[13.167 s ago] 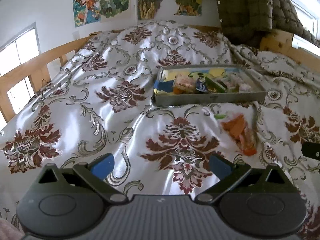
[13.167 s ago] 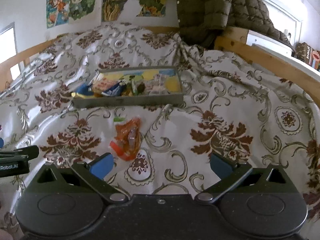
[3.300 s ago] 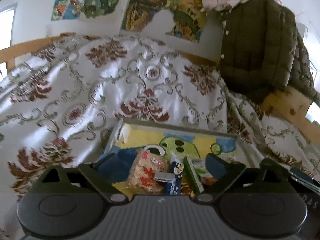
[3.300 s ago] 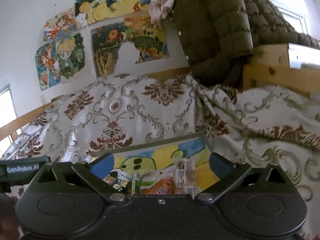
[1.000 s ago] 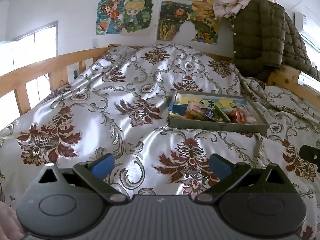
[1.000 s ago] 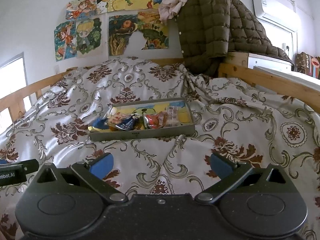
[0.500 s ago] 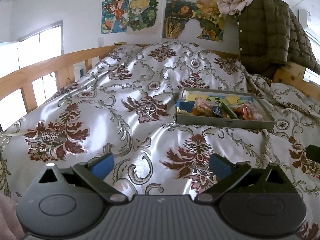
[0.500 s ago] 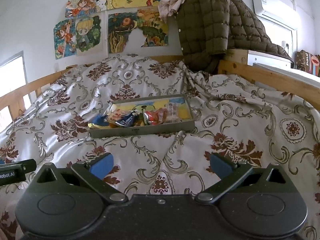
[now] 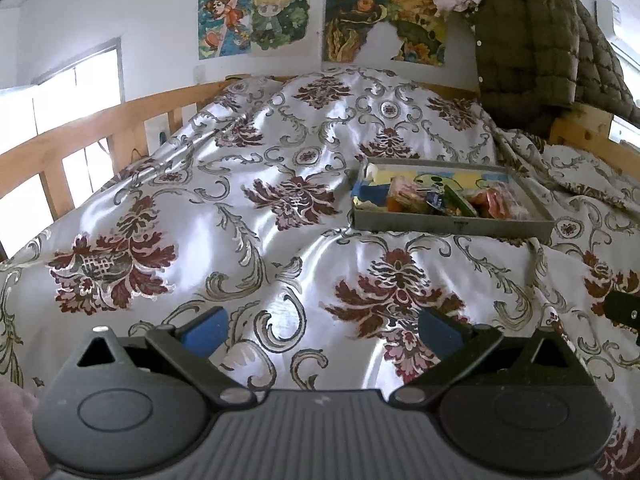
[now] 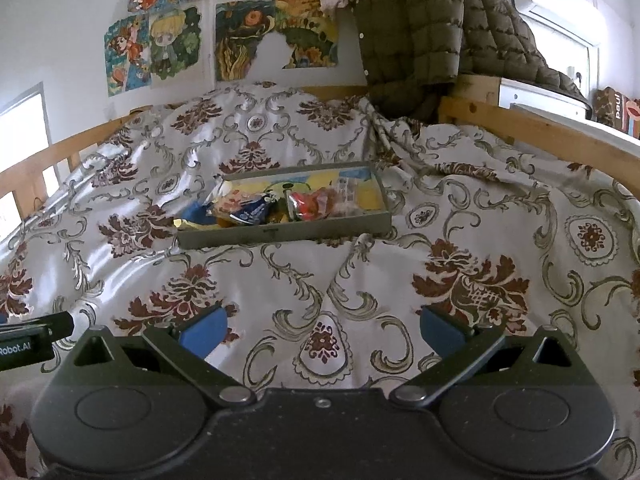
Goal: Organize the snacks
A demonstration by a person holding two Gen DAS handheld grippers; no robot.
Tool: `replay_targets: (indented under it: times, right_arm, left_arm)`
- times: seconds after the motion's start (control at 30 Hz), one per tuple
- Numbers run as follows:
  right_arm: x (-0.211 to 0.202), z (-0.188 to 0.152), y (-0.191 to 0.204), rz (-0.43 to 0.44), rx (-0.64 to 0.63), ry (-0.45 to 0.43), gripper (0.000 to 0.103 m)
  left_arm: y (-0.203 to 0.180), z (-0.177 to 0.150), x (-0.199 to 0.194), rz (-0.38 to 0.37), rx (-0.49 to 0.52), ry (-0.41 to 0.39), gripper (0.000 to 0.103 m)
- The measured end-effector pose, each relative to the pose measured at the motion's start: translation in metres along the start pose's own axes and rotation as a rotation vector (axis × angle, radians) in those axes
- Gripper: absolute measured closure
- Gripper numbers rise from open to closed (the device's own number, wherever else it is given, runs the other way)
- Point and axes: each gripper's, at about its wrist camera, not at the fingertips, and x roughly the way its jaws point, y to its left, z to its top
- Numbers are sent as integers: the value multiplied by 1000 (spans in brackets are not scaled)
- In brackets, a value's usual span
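Grey tray at one o'clock on the bed holds mixed snack packets; both the left gripper and the right gripper gape empty.

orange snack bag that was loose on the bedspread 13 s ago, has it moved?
Yes. The orange snack bag now lies inside the tray, up the bedspread from its old spot before the tray's near wall.

- Bedspread under both claws: glossy satin cloth.
- Tray ahead: matt grey wall.
- Snack packets: shiny wrappers.
- Bed rail: bare wood.
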Motion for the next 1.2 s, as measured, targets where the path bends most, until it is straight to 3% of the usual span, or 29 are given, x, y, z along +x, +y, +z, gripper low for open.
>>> replay_targets:
  times: [1.2]
  right_arm:
    - [1, 0, 2, 2, -7, 5, 1]
  left_arm:
    - [3, -1, 2, 3, 2, 3, 0]
